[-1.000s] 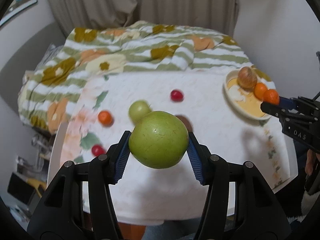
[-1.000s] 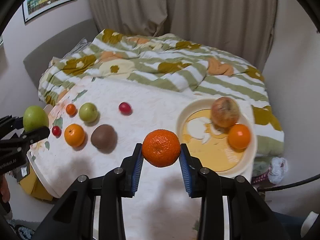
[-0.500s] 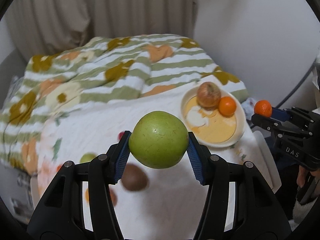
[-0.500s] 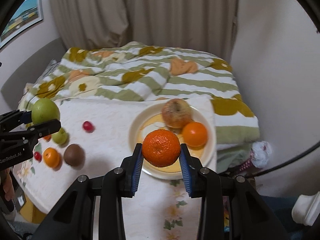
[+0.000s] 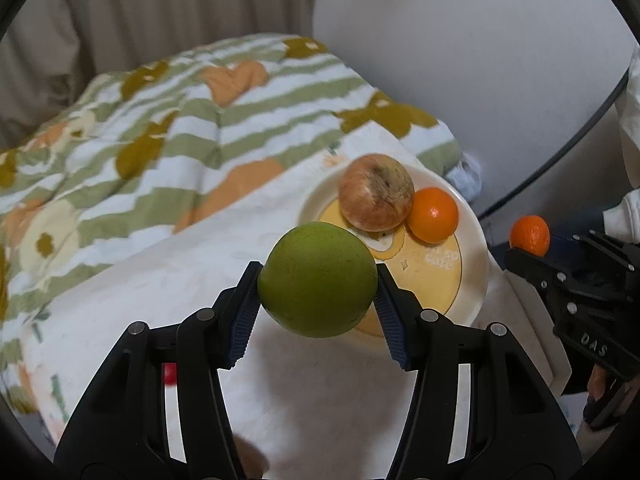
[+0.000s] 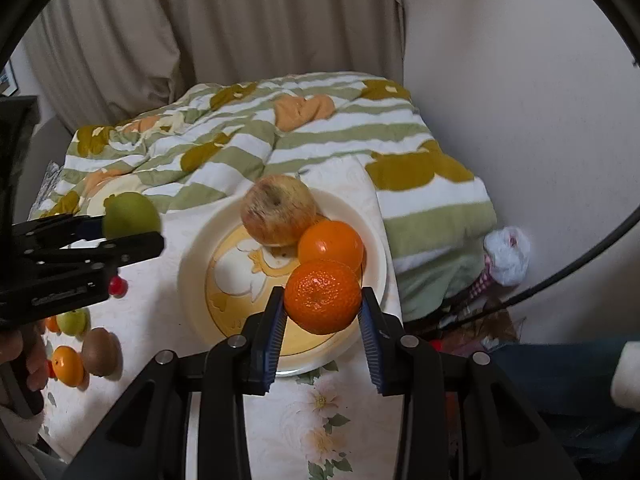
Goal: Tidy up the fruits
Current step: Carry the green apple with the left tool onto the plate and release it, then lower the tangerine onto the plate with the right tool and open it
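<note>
Seen from the right wrist camera, the worktop (image 6: 168,332) under its white cloth printed with flowers carries a loose cluster near its left edge: a small orange mandarin (image 6: 67,365), a brown fuzzy kiwi (image 6: 99,351) just beside it, a small pale green apple (image 6: 73,321) behind them, and a tiny red cherry-like fruit (image 6: 117,286) a little further in. Above that cluster hangs the left gripper (image 5: 318,312), its blue-padded jaws clamped on a large round green apple (image 5: 317,279) that is off the cloth; in the left wrist view the apple sits just in front of the near rim of the plate. The round cream plate with a yellow cartoon picture (image 6: 192,280) lies near the far right corner of the worktop, its right rim close to the right edge. On it rest a big blotchy red-and-yellow apple (image 6: 278,210) toward the back and a smooth bright orange (image 6: 330,245) touching the apple's right side. The right gripper (image 6: 322,316) has its jaws closed tight on a dimpled orange mandarin (image 6: 322,297), held in the air over the front right part of the plate, just in front of the smooth orange. Behind the worktop lies a rumpled quilt striped green and white with olive and peach flowers (image 6: 248,140), with beige curtains (image 6: 240,20) beyond it and a plain pale wall (image 6: 520,100) on the right.
</note>
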Demonstrator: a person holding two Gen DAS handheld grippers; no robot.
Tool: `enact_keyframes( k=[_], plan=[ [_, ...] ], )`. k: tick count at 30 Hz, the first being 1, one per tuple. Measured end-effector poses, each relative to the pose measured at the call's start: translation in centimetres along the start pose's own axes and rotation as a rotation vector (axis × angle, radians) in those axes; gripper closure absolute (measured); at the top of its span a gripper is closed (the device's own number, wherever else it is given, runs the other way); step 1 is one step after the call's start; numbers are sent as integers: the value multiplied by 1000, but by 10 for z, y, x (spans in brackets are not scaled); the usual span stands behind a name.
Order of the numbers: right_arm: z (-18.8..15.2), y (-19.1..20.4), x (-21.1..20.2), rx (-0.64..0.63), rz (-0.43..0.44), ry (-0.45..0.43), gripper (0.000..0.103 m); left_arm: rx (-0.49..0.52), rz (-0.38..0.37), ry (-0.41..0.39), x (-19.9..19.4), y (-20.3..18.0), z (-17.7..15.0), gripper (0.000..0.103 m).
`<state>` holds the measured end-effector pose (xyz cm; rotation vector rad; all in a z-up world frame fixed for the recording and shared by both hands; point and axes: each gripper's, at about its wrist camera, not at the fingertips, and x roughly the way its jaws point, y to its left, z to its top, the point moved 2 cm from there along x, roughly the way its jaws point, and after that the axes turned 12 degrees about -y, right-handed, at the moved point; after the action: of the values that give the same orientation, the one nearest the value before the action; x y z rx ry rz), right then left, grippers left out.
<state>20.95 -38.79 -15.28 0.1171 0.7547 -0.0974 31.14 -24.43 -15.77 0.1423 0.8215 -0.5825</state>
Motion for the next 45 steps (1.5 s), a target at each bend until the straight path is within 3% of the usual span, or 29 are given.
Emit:
enact_keyframes(
  k=[11,17,24,26,27,28,30,45],
  plan=[
    [-10,-10,15,71,-43,29,70,115,-58,87,62,-20,-2,41],
    [-11,-13,18,83,-63,29,70,191,-44,97,75,-28,-5,41],
    [-12,-17,17,91,-79,29,70,198,-55,104,81,-30,-4,40],
    [-12,-18,15,94,-85,34,70,202,-59,93,77,-33,-2,29],
    [-12,-19,13,96,-87,35,70,206,-53,84,75,-34,0,10],
    [-12,-20,12,97,-87,35,70,212,-44,67,71,-35,1,0],
    [-12,-22,9,97,-90,32,70,215,-43,33,61,-37,5,0],
    [-11,-19,20,64,-17,55,70,122,38,24,15,-4,2,0]
  ],
)
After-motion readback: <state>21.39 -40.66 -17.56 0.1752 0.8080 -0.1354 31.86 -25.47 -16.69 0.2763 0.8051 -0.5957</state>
